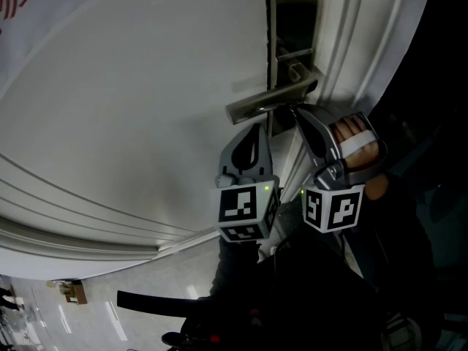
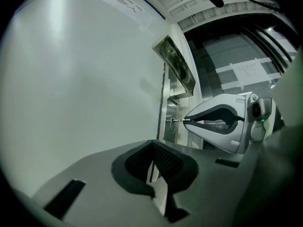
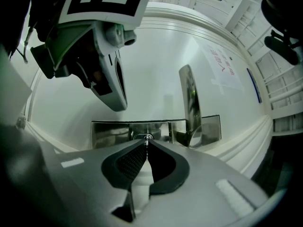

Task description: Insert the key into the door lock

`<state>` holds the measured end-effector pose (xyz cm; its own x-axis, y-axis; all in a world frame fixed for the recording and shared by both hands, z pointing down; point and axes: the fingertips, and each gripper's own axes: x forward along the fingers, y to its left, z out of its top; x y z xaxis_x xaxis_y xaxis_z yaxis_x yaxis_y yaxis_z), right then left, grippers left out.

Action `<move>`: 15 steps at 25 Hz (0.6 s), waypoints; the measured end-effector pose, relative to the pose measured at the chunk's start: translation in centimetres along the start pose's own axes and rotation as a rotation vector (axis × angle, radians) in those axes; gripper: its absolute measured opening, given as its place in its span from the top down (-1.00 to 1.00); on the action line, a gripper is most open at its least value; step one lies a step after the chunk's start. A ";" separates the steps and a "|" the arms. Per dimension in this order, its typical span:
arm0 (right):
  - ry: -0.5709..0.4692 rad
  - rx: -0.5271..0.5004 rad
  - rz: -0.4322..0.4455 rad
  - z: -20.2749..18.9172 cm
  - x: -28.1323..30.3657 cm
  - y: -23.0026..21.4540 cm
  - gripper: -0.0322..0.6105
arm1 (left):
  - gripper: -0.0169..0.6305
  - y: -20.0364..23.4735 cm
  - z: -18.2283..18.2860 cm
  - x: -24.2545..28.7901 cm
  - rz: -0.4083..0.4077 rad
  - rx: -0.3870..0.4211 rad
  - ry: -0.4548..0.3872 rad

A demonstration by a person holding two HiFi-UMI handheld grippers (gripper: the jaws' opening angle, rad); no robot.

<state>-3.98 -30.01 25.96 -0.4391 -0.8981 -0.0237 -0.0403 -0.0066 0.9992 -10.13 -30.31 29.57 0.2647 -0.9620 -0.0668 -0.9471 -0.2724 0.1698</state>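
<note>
A steel lock plate [image 1: 292, 20] with a lever handle [image 1: 270, 101] is fixed to the white door [image 1: 131, 108]. My right gripper [image 1: 294, 111] is held by a hand just under the handle. It is shut on a thin metal key [image 2: 178, 120], and the key's tip is at the round keyhole [image 2: 169, 123]. In the right gripper view the key blade [image 3: 147, 144] runs straight from my right gripper [image 3: 147, 146] to the keyhole [image 3: 144, 137]. My left gripper [image 1: 257, 127] hangs beside it to the left, near the door, jaws together with nothing in them [image 2: 152, 148].
The moulded door frame [image 1: 358, 42] runs along the right of the lock plate. A raised panel moulding [image 1: 88, 218] crosses the door lower left. Tiled floor [image 1: 88, 313] shows below. The lever handle [image 3: 189, 103] stands out from the plate, close above both grippers.
</note>
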 end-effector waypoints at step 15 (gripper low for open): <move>-0.004 -0.005 0.007 0.1 -0.1 -0.1 0.86 | 0.94 0.1 0.5 0.0 0.005 0.001 -0.010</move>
<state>-4.02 -29.91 25.82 -0.4426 -0.8966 -0.0173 -0.0326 -0.0032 0.9995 -10.30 -30.28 29.08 0.2577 -0.9633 -0.0757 -0.9488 -0.2671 0.1688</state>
